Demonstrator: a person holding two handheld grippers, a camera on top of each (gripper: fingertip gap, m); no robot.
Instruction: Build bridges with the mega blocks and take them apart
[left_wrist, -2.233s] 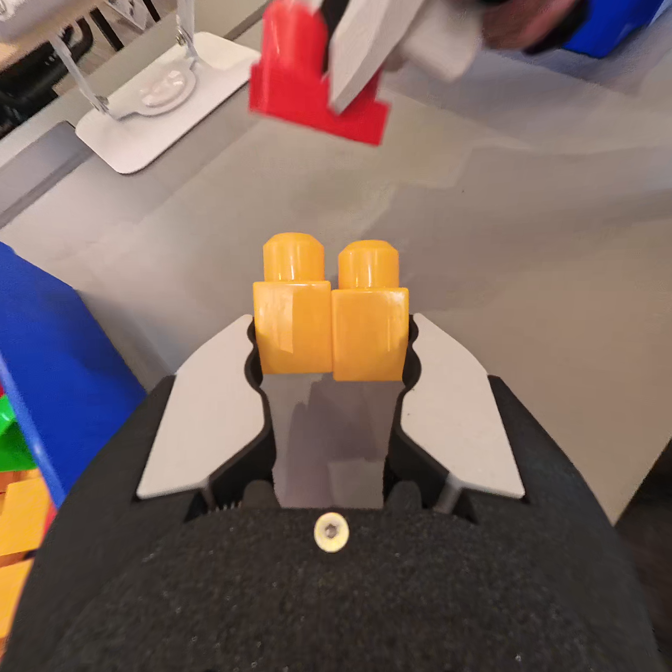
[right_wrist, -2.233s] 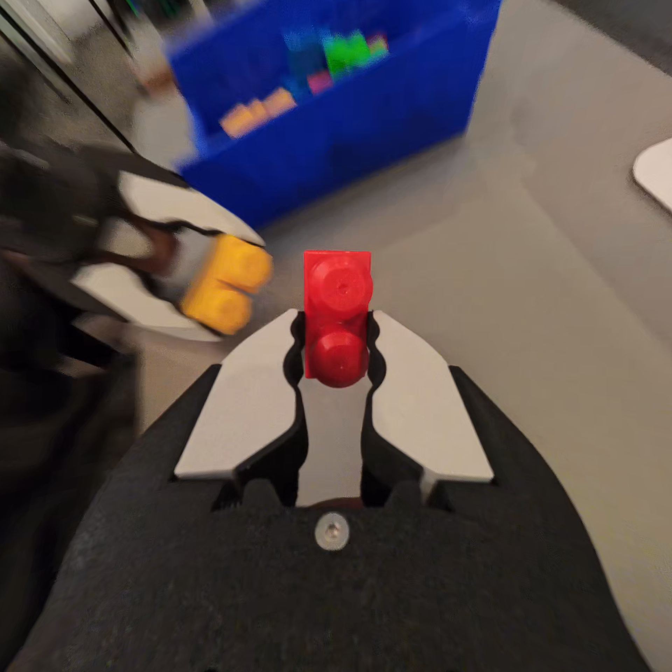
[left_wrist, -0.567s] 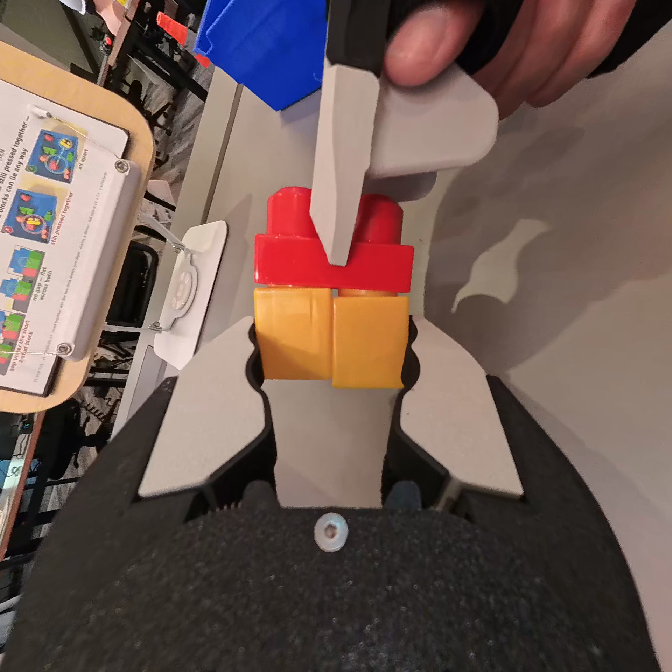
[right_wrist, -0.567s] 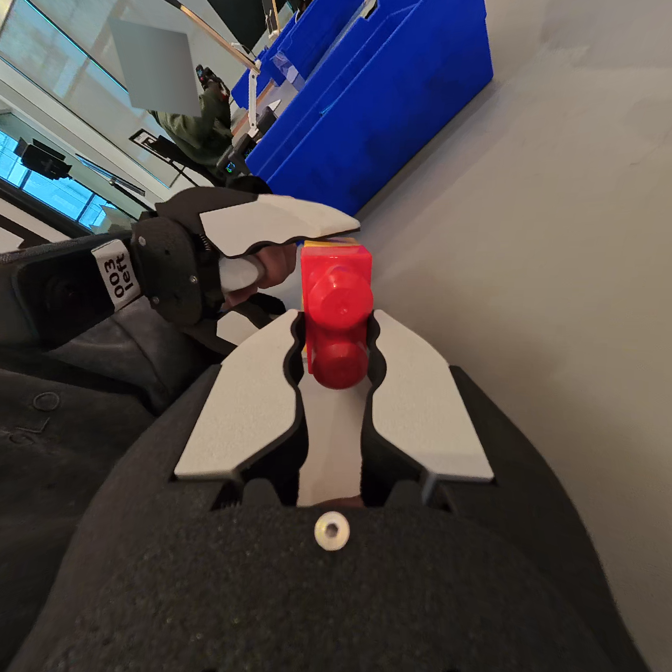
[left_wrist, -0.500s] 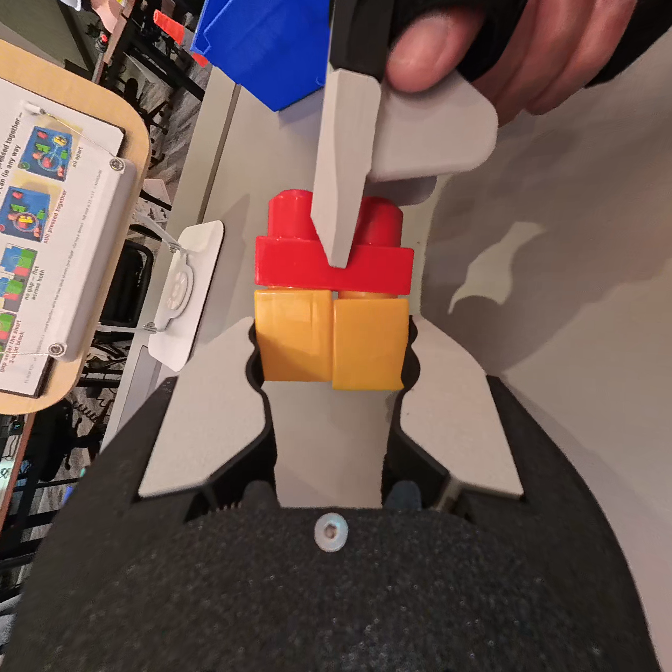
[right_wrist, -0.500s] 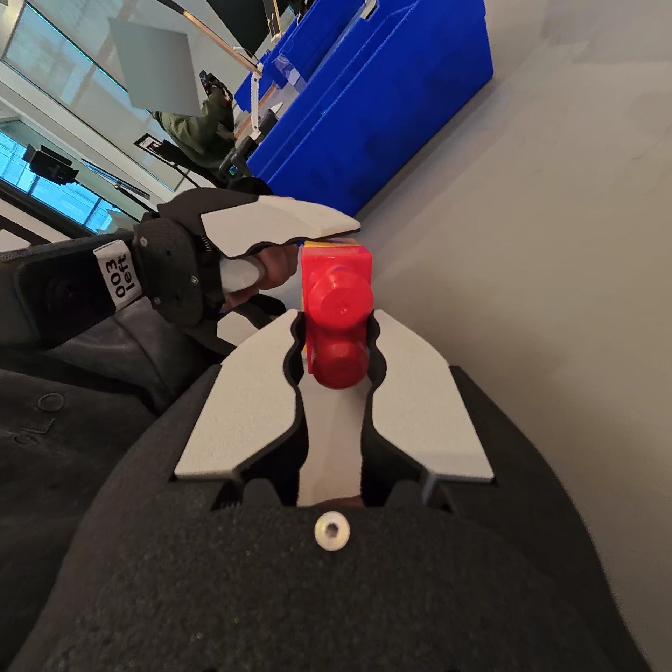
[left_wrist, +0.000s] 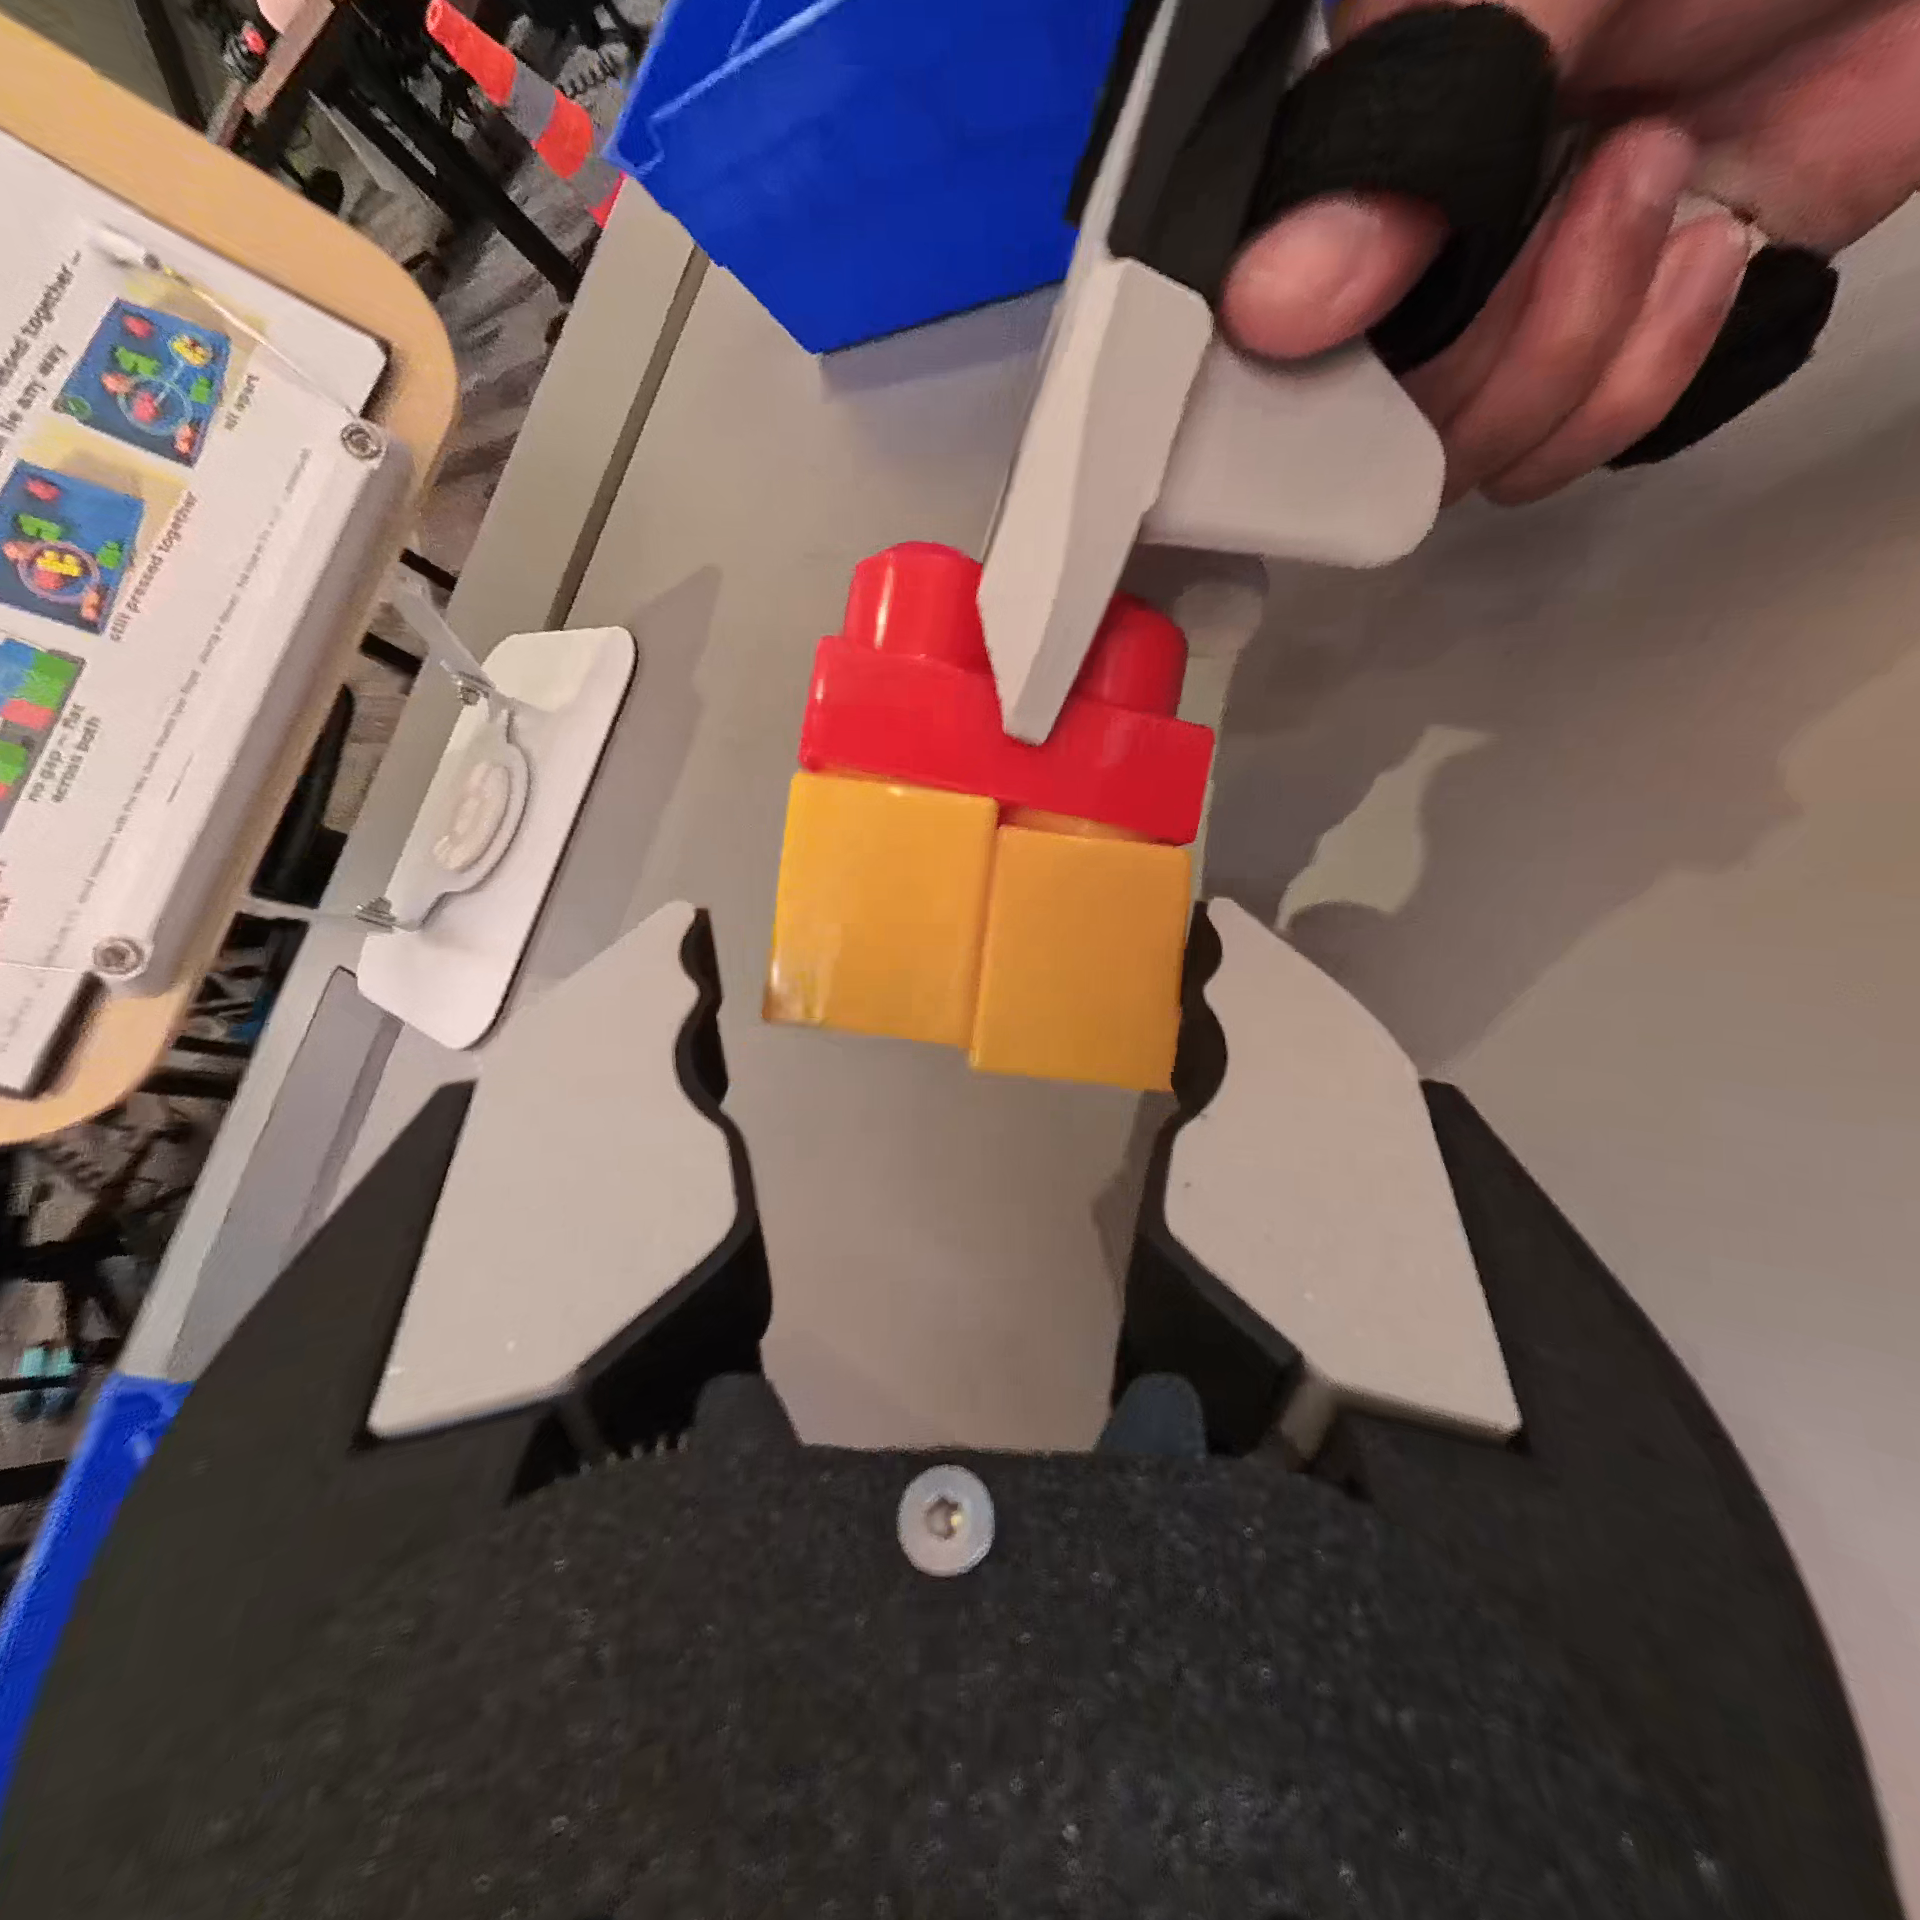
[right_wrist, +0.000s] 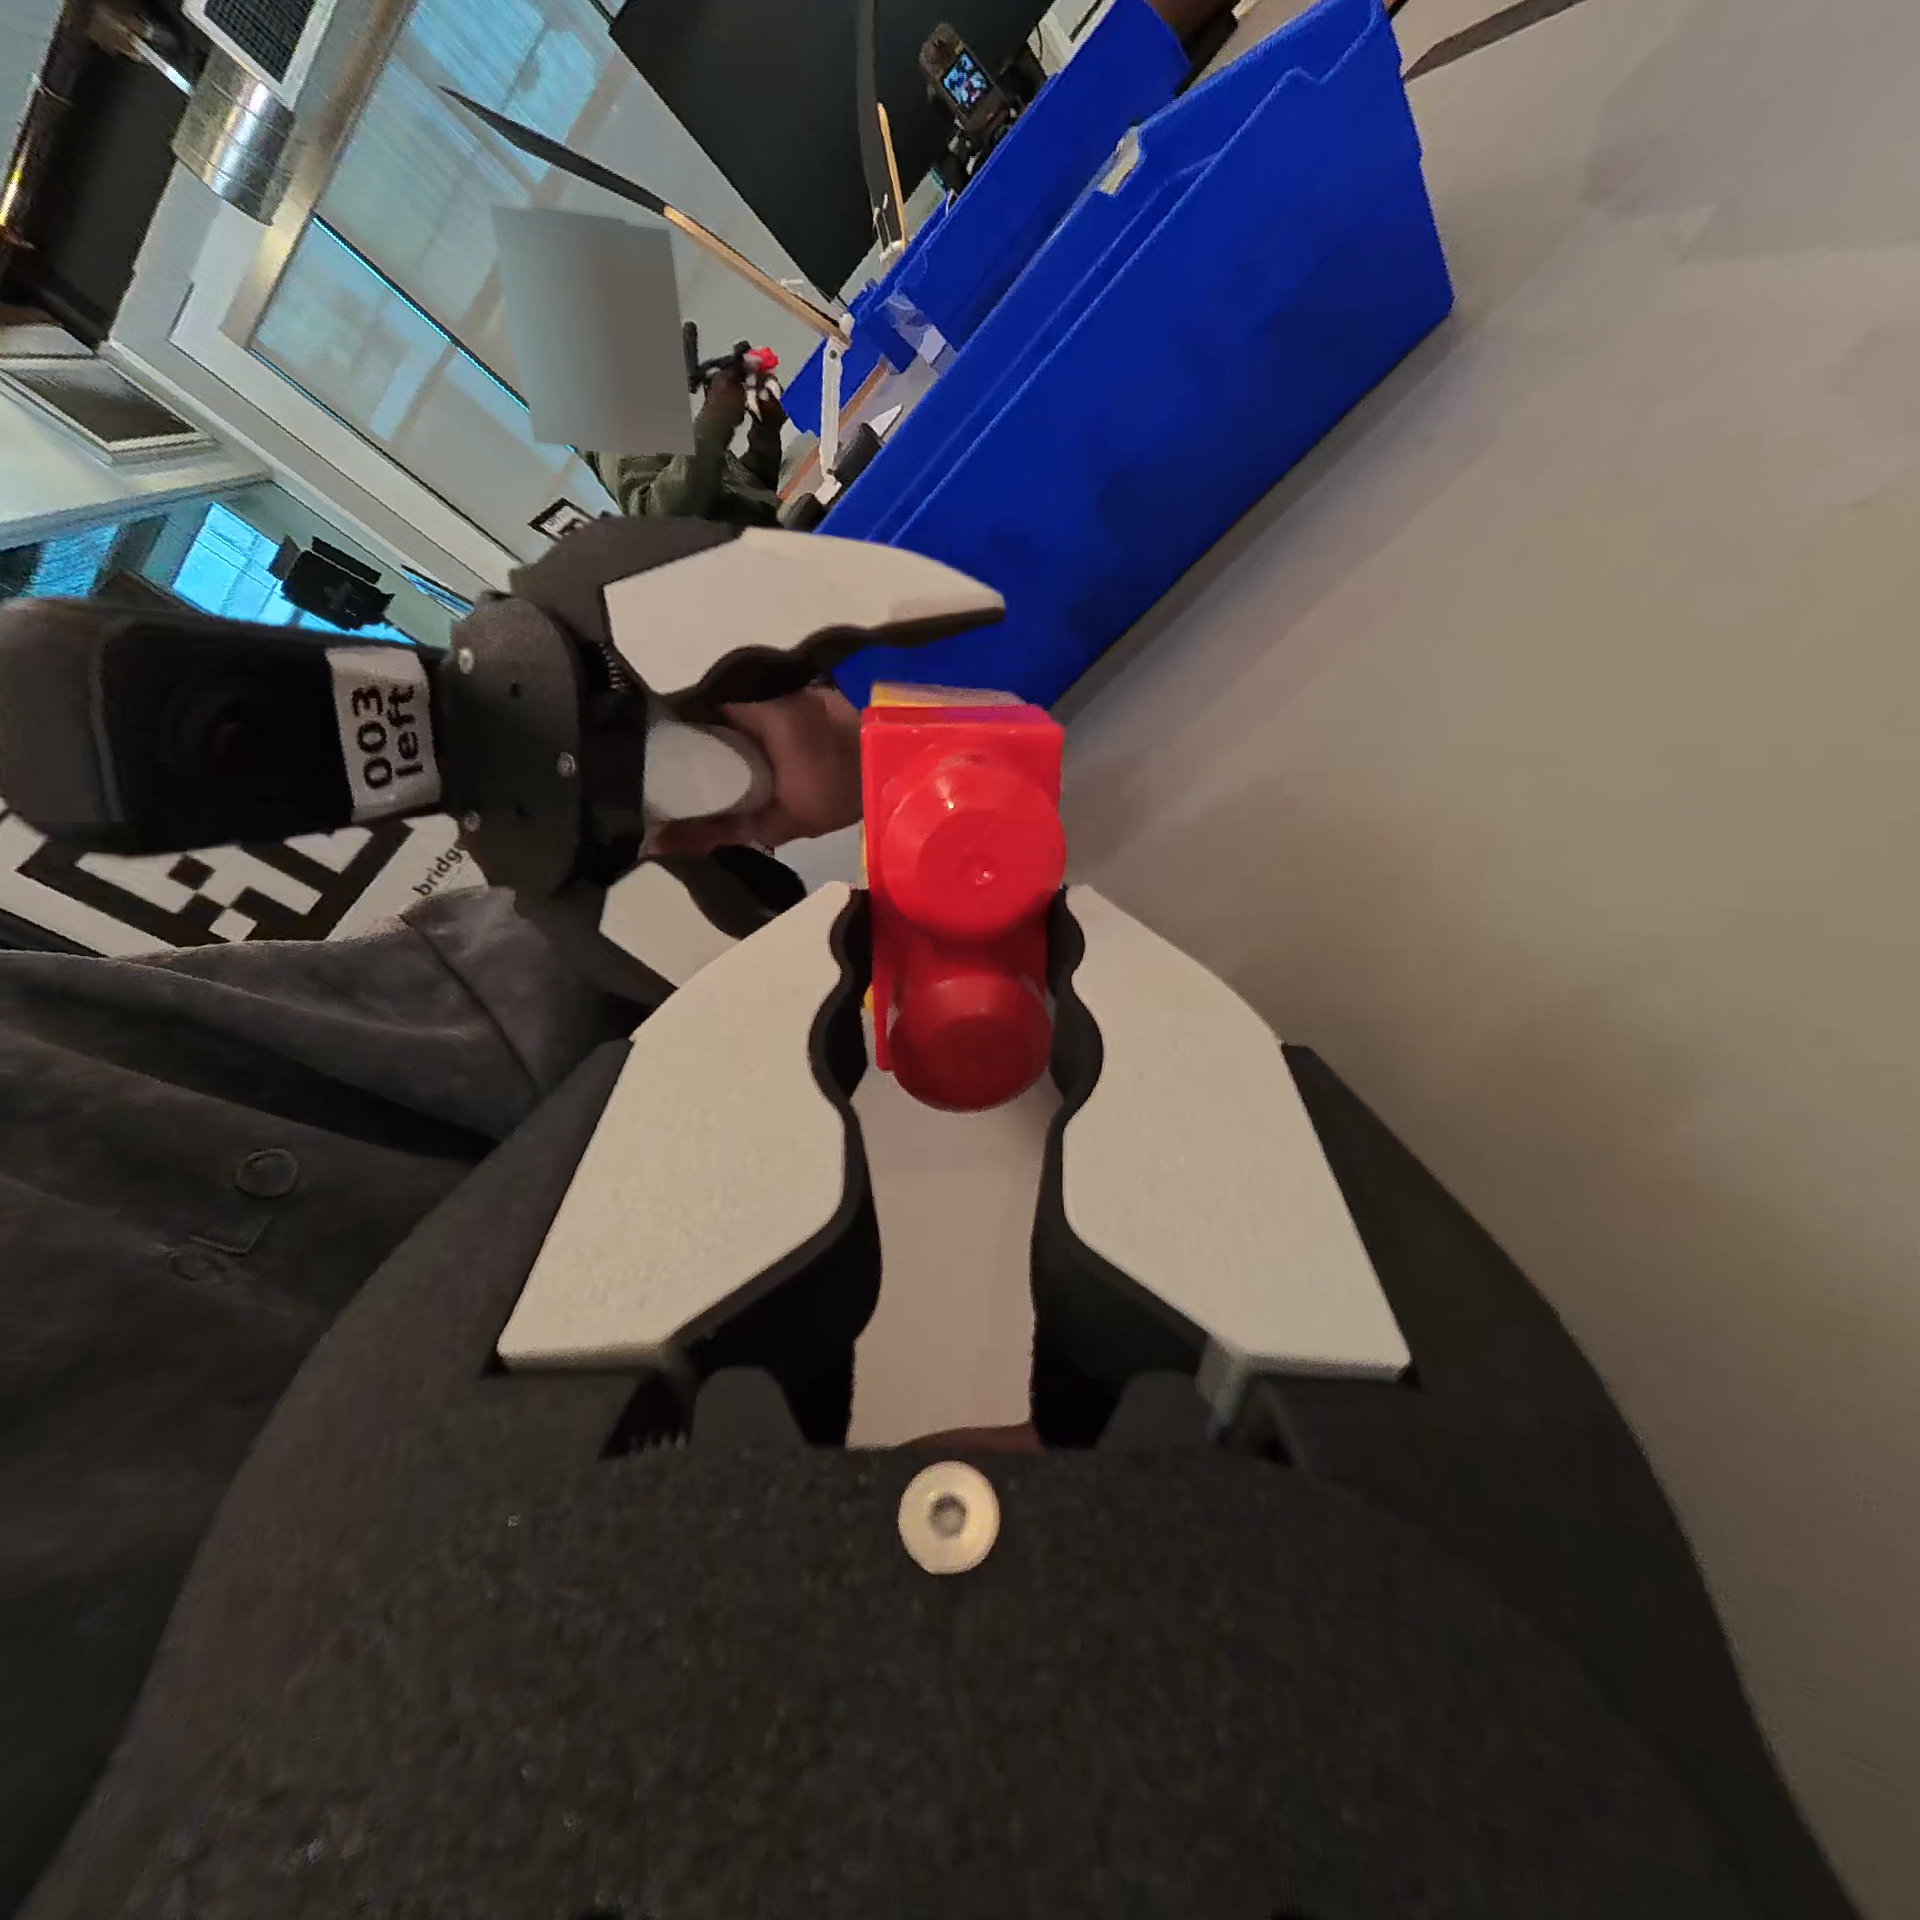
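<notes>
The right gripper (right_wrist: 956, 997) is clamped on a red two-stud block (right_wrist: 966, 894), which is held crosswise between the two grey fingertips so that its studs point back toward the right wrist camera; the nearer stud sits within the notches of the fingers and the farther stud projects just past the tips. In the left wrist view the same red block (left_wrist: 1003, 717) is seen pressed onto the studs of two orange blocks (left_wrist: 977, 935) that stand side by side, and a thin gap is visible under its right end, so the red block appears slightly tilted on them. The left gripper (left_wrist: 951, 997) is parted: a clear gap is seen between its left finger and the left orange block, while the right finger lies against or just beside the right orange block, and contact there cannot be told for certain. The stack is thus placed between and slightly ahead of the left fingertips, above the grey table (left_wrist: 1558, 883). A hand (left_wrist: 1538, 239) in a black fingerless glove is seen on the right tool. A blue bin (right_wrist: 1195, 416) is set on the table behind the blocks, and an instruction card (left_wrist: 135, 623) on a stand is seen at the left edge.
</notes>
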